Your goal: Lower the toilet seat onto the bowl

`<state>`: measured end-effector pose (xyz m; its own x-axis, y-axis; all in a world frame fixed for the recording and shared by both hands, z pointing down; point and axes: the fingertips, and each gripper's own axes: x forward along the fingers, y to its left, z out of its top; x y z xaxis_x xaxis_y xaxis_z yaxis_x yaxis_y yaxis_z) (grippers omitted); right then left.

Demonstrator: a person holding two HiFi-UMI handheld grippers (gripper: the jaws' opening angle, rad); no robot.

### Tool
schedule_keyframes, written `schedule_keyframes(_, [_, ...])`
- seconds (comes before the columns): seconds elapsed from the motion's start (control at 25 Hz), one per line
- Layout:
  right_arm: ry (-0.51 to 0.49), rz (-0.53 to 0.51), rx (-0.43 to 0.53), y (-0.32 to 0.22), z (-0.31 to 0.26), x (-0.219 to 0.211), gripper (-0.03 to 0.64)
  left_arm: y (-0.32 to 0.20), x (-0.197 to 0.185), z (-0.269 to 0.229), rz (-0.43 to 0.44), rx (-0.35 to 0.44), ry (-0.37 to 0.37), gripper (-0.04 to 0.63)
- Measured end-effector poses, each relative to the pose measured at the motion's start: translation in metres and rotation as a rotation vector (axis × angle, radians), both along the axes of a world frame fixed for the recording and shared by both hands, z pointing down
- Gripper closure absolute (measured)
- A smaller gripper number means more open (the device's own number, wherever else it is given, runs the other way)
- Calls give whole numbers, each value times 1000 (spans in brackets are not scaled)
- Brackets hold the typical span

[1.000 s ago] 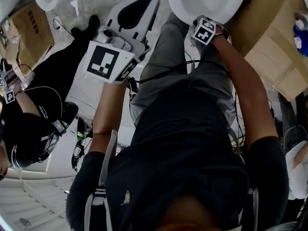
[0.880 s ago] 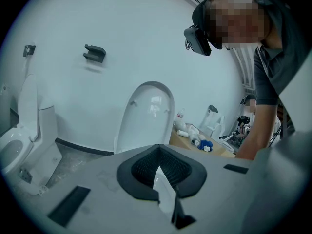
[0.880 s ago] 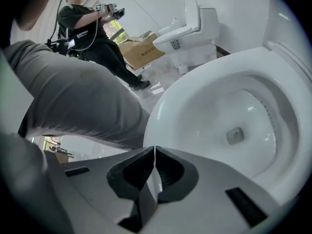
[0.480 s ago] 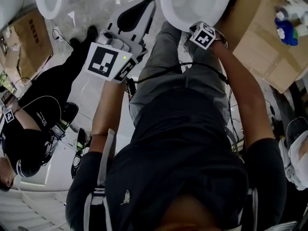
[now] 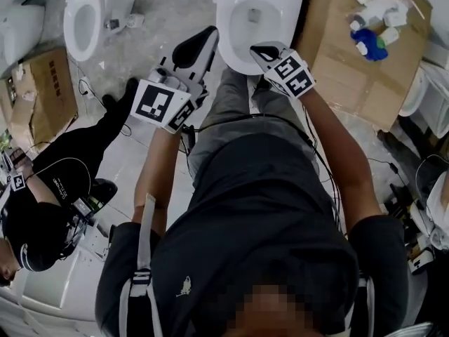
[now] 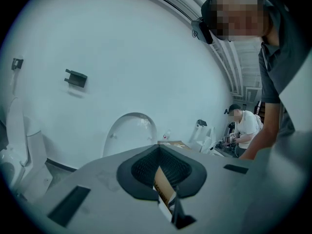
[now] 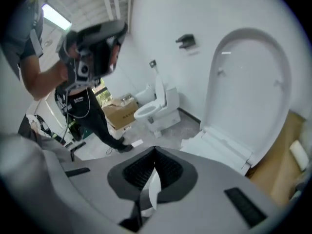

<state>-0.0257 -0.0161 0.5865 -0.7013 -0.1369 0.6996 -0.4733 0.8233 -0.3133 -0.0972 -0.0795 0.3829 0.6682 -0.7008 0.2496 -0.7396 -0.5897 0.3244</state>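
Both grippers are rising since a second ago; the right gripper (image 5: 261,48) is hanging over the front rim of the white toilet bowl (image 5: 228,34), with the left gripper (image 5: 209,35) just beside it. Only the right gripper view is showing the glossy oval toilet seat (image 7: 248,82) standing upright against the wall. Its ribbed jaws are pressing together on nothing, and the left's seemingly likewise. Flattened cardboard (image 5: 351,76) is lying on the floor right of the bowl.

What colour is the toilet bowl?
The bowl is white. The head view shows it best.
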Motion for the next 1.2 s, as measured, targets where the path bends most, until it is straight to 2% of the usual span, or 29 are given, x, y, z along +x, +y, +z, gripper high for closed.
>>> schedule_keyframes(0.28, [-194, 118, 261, -23, -187, 23, 609, 11, 30, -44, 39, 51, 15, 592])
schedule_keyframes(0.4, [-315, 166, 388, -24, -262, 35, 609, 16, 44, -62, 62, 76, 10, 592])
schedule_keyframes(0.6, [-407, 264, 492, -15, -349, 74, 611, 23, 73, -90, 91, 129, 10, 592])
schedule_keyframes(0.84, [-467, 250, 627, 6, -414, 91, 611, 39, 90, -123, 149, 190, -8, 592])
schedule_keyframes(1.04, [-506, 248, 688, 20, -440, 100, 611, 46, 94, -137, 127, 197, -12, 592])
schedule_keyframes(1.2, [-515, 255, 701, 32, -442, 113, 611, 59, 103, -137, 130, 189, -25, 592])
